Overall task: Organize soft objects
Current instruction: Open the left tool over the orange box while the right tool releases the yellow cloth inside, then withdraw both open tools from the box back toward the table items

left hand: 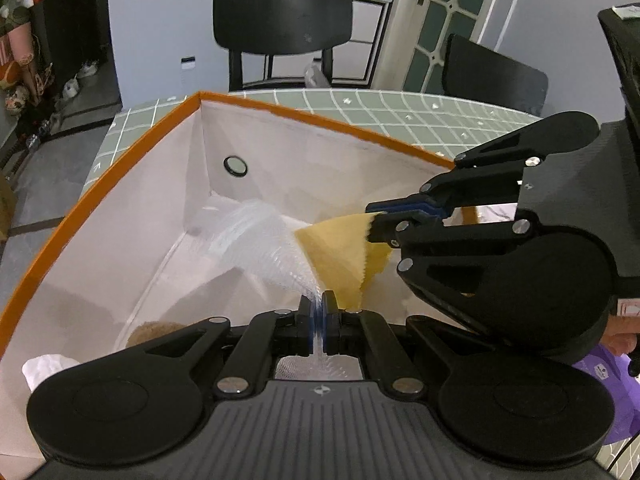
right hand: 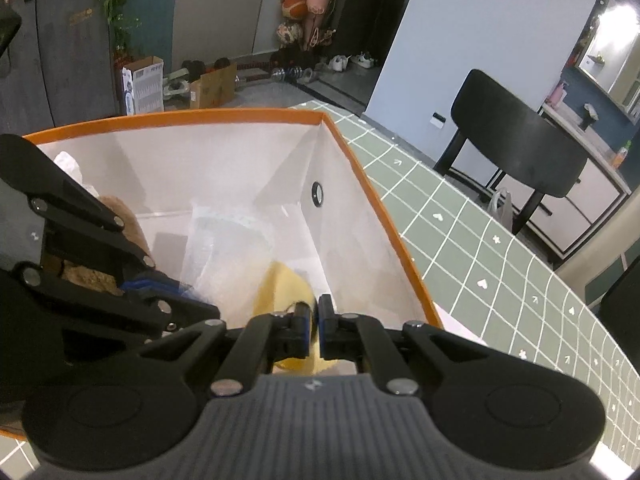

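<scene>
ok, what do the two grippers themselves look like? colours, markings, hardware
Both match: left gripper and right gripper are matte black plastic, with linkage arms on silver rivets, two round discs flanking a ribbed grey body bearing a small white cross mark, and blue pads inside the fingertips. No cables visible.

The left gripper (left hand: 319,312) is built of black linkages joined by silver screws. Blue pads (left hand: 314,320) are fitted inside its fingertips. The right gripper (right hand: 313,314) is made alike.

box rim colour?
Orange, on a white-lined box; clearest in the left wrist view.
</scene>
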Available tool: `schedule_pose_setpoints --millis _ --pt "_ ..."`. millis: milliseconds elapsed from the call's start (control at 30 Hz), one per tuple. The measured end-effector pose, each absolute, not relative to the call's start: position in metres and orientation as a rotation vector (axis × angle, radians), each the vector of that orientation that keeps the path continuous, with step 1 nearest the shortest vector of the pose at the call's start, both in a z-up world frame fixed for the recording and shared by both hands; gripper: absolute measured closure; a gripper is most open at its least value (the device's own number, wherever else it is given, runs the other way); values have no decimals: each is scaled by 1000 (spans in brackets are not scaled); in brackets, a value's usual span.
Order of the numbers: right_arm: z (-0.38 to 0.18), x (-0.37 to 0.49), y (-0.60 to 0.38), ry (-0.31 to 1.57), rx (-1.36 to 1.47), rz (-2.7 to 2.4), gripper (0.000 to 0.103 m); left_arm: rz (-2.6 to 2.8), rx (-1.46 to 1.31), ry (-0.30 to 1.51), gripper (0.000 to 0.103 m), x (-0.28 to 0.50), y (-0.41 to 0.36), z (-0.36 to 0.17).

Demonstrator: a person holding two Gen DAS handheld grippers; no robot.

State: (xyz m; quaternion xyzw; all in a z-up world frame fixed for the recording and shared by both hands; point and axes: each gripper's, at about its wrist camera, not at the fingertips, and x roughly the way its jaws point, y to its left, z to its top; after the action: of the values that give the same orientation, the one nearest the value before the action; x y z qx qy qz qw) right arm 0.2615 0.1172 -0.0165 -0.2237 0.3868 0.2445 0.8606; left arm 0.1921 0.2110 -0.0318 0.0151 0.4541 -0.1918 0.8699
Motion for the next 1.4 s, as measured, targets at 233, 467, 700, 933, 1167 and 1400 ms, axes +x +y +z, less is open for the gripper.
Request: schedule_pose_setpoints --millis 233,467,700,933,1167,1400 --pt "-27 270 118 855 -475 513 101 -376 67 1010 95 198 205 -39" --pt "-31 270 115 856 -478 501 83 -339 72 1053 46 203 208 -45" --pt "-23 269 108 845 -467 488 81 -323 64 997 38 196 212 -31" --pt "-10 256 108 826 -469 487 80 -306 61 954 37 189 214 -13" --pt "11 242 105 795 -475 484 80 -311 68 905 37 171 217 5" --pt "38 215 96 750 -483 497 79 -310 64 848 36 150 221 20"
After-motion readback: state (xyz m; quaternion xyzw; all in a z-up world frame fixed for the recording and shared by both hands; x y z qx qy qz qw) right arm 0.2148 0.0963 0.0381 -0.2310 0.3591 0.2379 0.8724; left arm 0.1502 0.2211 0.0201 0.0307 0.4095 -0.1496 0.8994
